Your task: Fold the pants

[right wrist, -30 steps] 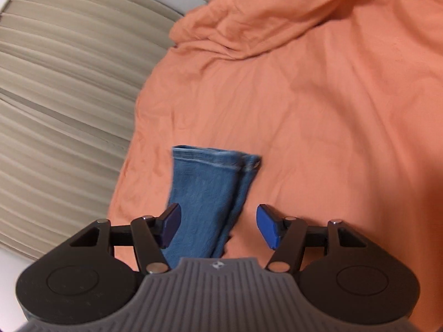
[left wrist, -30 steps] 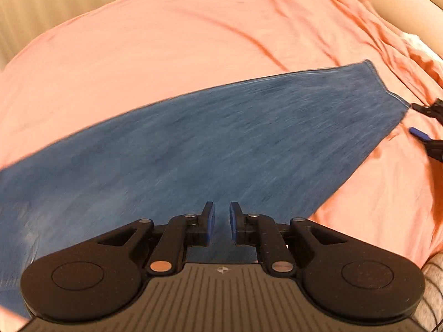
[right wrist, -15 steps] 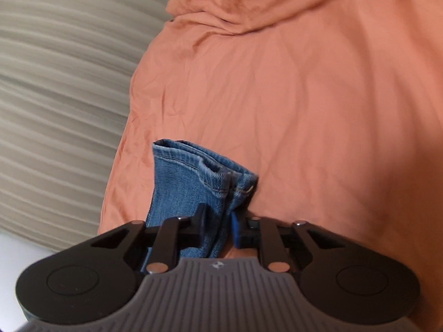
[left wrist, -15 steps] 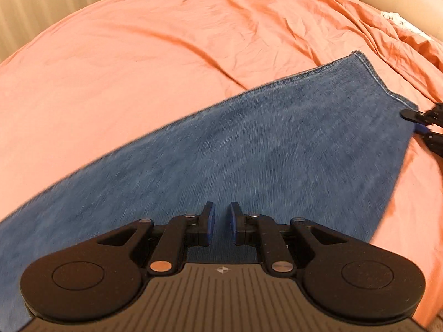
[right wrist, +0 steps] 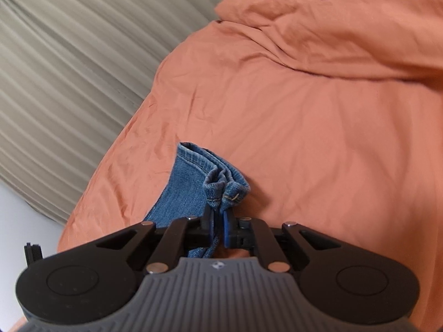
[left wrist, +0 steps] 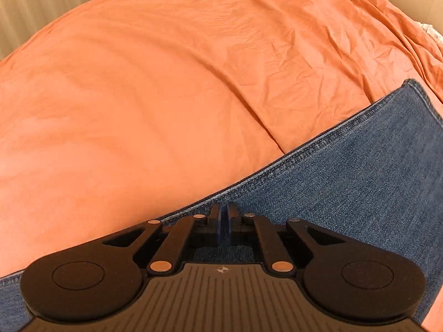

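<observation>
Denim pants (left wrist: pixel 346 188) span the orange sheet (left wrist: pixel 152 96); left gripper (left wrist: pixel 223 221) pinches their seamed edge, right gripper (right wrist: pixel 217 222) clamps the hem (both clenched), probably to carry a fold.

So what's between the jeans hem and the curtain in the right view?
Only bare orange sheet lies between the hem and the curtain, as the right wrist view shows.

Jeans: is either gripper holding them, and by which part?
Both. The right gripper pinches the jeans at the bunched hem corner; the left gripper clamps their stitched side edge.
</observation>
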`<action>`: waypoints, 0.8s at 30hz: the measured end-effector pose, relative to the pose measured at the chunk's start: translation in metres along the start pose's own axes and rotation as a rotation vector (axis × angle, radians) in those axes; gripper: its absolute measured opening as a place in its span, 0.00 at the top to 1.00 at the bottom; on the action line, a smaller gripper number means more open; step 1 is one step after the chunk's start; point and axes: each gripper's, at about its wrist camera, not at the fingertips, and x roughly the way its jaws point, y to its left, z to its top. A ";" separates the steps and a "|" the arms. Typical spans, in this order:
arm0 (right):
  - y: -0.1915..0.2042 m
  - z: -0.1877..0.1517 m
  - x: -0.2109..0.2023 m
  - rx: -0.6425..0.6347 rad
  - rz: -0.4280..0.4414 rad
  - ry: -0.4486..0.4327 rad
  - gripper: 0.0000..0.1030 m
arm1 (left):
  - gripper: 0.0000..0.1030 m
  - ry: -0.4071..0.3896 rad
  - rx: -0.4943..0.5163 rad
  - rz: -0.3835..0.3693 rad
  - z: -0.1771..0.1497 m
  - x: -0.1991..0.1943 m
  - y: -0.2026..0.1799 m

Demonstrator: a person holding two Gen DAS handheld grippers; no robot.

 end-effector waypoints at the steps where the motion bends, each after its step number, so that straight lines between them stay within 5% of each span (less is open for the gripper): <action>1: 0.003 0.002 -0.001 -0.010 0.000 -0.002 0.99 | 0.91 -0.003 -0.006 0.000 -0.001 -0.002 0.000; 15: 0.062 0.014 -0.032 -0.202 -0.041 -0.013 0.99 | 0.92 0.048 0.049 -0.161 -0.084 -0.065 -0.055; 24: 0.123 0.011 -0.048 -0.349 -0.067 -0.024 0.99 | 0.94 0.012 -0.046 -0.285 -0.133 -0.088 -0.068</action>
